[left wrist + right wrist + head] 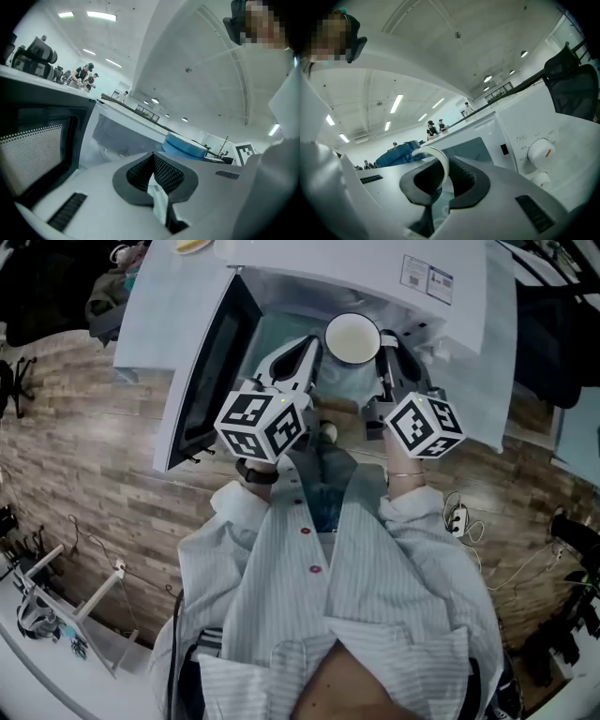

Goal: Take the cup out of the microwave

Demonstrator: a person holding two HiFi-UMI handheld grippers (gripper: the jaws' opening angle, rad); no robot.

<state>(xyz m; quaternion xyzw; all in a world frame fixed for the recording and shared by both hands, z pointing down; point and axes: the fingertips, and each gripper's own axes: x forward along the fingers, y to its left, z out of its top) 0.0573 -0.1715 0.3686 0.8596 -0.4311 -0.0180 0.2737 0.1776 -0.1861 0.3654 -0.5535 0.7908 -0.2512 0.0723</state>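
Microwave label (427, 277) print illegible

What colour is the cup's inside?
The cup is creamy white inside, best seen in the head view.

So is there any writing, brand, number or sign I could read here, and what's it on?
Nothing here can actually be read.
Sticker on top of the white box-shaped microwave: print too small to read.
Mark above the white round dial: blurred, unreadable.
Black-and-white square patterns on the left marker cube and the right marker cube: no letters.
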